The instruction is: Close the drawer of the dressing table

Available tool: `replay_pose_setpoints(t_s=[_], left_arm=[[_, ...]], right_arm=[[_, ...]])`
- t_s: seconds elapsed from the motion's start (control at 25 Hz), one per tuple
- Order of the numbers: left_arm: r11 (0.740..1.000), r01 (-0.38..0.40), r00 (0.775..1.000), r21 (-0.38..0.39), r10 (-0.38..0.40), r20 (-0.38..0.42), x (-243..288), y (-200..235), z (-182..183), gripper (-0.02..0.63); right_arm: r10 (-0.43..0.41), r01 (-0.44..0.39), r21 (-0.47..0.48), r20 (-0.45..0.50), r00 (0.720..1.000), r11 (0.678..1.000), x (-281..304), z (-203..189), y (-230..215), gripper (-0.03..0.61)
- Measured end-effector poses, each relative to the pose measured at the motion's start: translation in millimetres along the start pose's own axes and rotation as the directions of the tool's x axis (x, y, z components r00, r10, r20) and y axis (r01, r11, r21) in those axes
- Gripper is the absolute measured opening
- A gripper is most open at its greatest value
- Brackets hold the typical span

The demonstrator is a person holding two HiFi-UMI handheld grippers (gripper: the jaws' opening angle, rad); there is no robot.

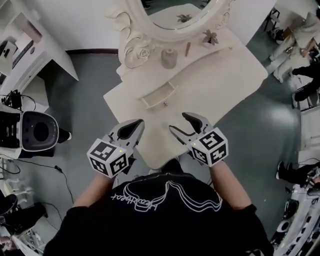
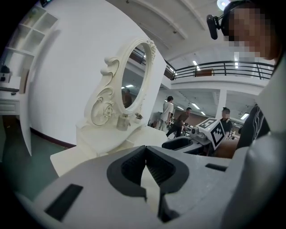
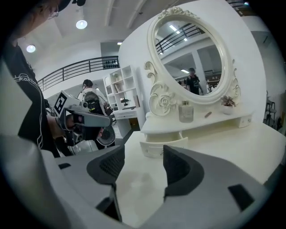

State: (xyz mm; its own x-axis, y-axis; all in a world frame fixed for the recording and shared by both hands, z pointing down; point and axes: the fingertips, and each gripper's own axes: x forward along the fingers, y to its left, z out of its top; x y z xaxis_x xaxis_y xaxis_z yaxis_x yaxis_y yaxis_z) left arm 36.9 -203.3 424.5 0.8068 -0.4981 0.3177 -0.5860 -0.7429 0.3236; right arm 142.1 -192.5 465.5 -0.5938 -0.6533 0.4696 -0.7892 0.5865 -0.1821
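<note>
The drawer [image 1: 159, 95] sits pulled out from under the little shelf of the dressing table [image 1: 220, 85], just below the mirror [image 1: 172, 15]. In the head view its long side runs from about 8 o'clock to 2 o'clock. Its front, with a small knob [image 1: 166, 104], faces down toward the person.

Both grippers hang over the near part of the table top, and neither touches the drawer. From the right gripper [image 1: 177, 121] the drawer lies at about 11 o'clock. Its fingers are spread wide with nothing between them. In the right gripper view the drawer [image 3: 163, 145] shows straight ahead through the gap.

From the left gripper [image 1: 140, 122] the drawer lies at about 1 o'clock. Its fingers are pressed together and hold nothing.

I think the right gripper is lined up better, so a push toward 11 or 12 o'clock on the front should slide the drawer in.
</note>
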Motion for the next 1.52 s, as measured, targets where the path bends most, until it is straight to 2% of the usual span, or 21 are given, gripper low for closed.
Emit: replay_pose_setpoints(t_s=[0.2, 0.6, 1.04, 1.2, 1.52], left_arm=[[0.998, -0.051, 0.999, -0.021, 0.051, -0.008, 5.5, 22.2, -3.6, 0.003], [0.984, -0.13, 0.991, -0.124, 0.128, -0.021, 9.8, 60.8, -24.4, 0.003], [0.98, -0.143, 0.989, -0.138, 0.137, -0.053, 16.9, 69.6, -34.7, 0.003], [0.981, -0.138, 0.99, -0.136, 0.13, -0.061, 19.2, 68.7, -36.2, 0.003], [0.983, -0.126, 0.991, -0.136, 0.117, -0.071, 24.0, 77.1, -33.1, 0.003]], right_arm=[[-0.008, 0.006, -0.016, -0.075, 0.997, 1.0, 39.2, -13.4, -22.3, 0.245], [-0.012, 0.021, 0.055, -0.153, 0.988, 0.998, 89.4, -45.1, -49.5, 0.221], [-0.046, 0.051, 0.025, -0.161, 0.986, 0.998, 118.0, -51.6, -62.9, 0.16], [-0.06, 0.065, 0.021, -0.164, 0.985, 0.998, 118.7, -52.5, -66.9, 0.114], [-0.056, 0.064, 0.046, -0.154, 0.986, 0.997, 123.7, -51.8, -70.4, 0.107]])
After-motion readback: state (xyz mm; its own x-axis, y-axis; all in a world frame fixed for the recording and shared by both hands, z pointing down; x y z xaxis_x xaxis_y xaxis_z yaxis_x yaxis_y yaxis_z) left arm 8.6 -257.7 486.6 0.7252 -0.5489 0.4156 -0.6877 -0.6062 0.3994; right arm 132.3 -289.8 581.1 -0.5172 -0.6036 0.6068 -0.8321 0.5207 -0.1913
